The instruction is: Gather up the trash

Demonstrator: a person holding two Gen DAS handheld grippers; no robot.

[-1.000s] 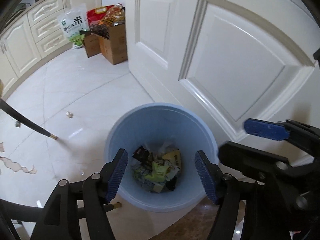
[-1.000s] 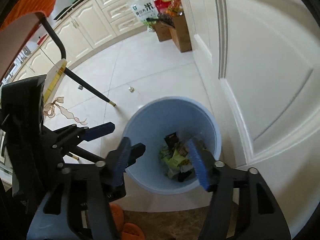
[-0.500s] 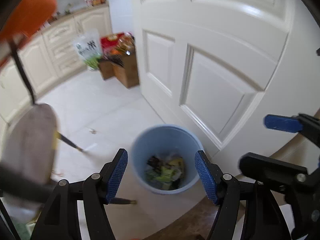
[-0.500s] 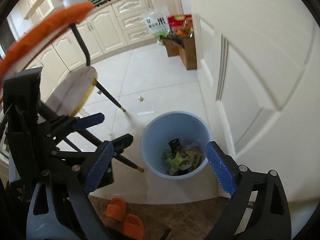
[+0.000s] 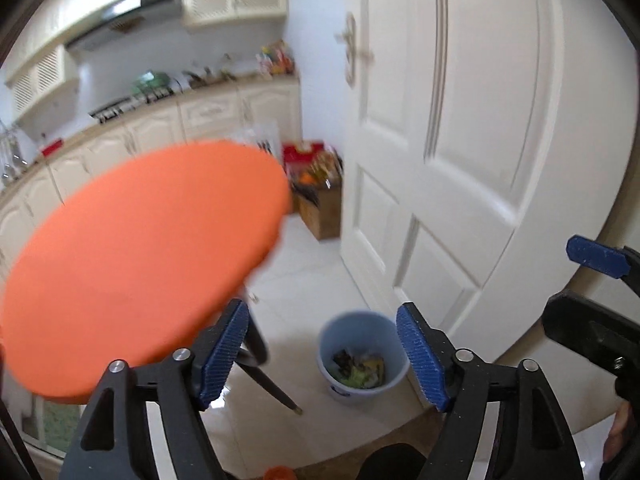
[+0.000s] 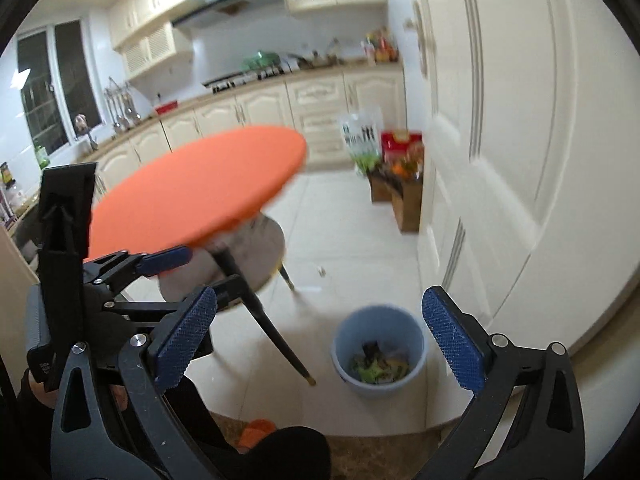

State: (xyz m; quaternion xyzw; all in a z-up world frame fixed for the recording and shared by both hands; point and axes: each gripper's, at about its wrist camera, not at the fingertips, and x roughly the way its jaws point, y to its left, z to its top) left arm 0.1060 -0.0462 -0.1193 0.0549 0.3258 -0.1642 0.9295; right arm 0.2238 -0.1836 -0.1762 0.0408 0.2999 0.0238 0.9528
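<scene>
Both tongs were empty, jaws opening wide: left gripper, right gripper. Well below and ahead of them on the floor stood the blue bin, holding a heap of crumpled wrappers, green, yellow and dark. One scrap seemingly remained beyond the bin.

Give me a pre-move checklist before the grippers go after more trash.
1. Left gripper empty: ok, jaws opening, nothing between them.
2. Right gripper empty: ok, jaws opening, nothing between them.
3. Blue bin upright on the floor, top open: ok.
4. Earlier trash inside the bin: ok.
5. Next piece located: cannot tell; a small scrap lies on the tiles, blurred.
6. Path clear: not ok, the orange stool and its legs stand close by.
</scene>
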